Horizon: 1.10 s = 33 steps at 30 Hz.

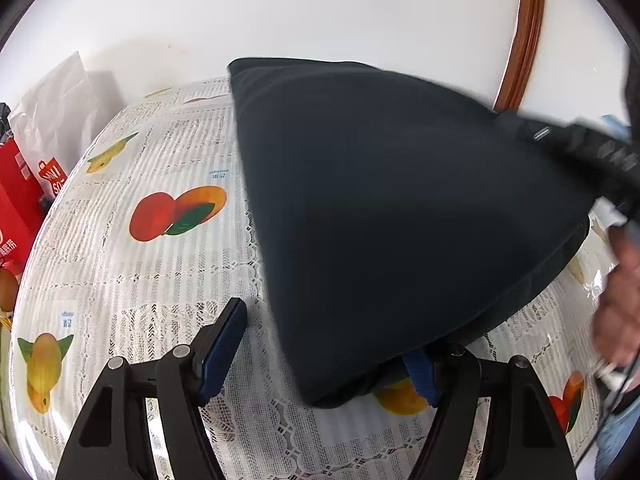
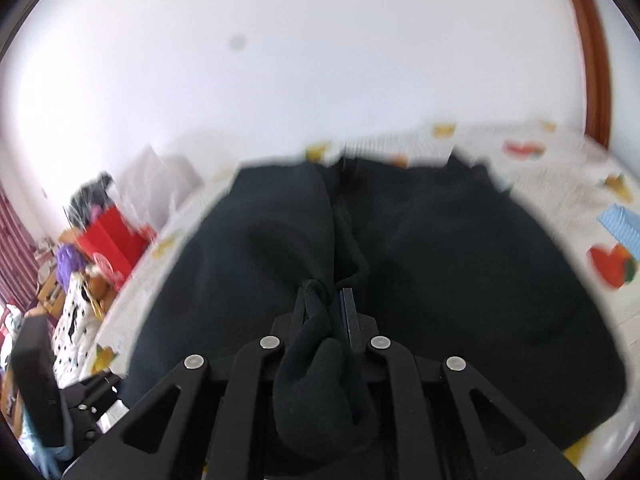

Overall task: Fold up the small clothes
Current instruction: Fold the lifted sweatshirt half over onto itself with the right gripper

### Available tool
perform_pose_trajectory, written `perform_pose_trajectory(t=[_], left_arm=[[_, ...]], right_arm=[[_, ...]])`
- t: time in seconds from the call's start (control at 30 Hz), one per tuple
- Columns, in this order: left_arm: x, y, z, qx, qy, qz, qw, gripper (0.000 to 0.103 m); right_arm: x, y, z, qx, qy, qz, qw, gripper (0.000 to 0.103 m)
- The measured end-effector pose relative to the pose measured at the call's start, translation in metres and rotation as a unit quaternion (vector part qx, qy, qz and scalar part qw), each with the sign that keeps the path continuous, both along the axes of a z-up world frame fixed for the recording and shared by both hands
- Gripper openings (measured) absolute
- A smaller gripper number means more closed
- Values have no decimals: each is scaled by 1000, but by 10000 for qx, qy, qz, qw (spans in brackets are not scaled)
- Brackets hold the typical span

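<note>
Bright, even daylight; the wall [image 1: 320,8] washes out pale. Right wrist view smears with motion blur, worst at 9 o'clock. Fisheye bends the edges, black vignette corners.

From my left wrist camera, the left gripper [image 1: 324,344] stood wide open above the fruit-print tablecloth [image 1: 132,280]. The dark garment [image 1: 392,208] draped over its right finger [image 1: 420,372]. The right gripper [image 1: 580,152], blurred, met the garment's far right corner. A red bag [image 1: 20,196] stood at left.
</note>
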<state>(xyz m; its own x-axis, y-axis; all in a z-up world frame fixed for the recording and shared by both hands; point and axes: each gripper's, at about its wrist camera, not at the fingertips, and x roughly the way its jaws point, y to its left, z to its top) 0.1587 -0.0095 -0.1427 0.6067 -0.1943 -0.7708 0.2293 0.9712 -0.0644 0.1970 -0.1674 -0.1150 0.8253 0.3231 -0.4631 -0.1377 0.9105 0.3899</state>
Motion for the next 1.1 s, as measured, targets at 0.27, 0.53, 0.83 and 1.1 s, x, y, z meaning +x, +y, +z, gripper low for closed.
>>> perform_pose_trajectory(t=[0.27,0.53,0.83,1.1], left_arm=[[0,-1,0,77,-46,-42,10000,74],[-2,3,1,-240,-9,-225,9995,72],[0,-30,8,44,-122,-331,9994,74],[5,-38,7,435,-234,-156,9987,84]], right_arm=[[-45,-78,-5,427,-293,-758,9958,11],[-37,-72,-28,-264,235,-716,9968,34],[4,-76,-35,270,706,-350,9965,46],[10,-70,-23,-71,485,-232,9985,10]])
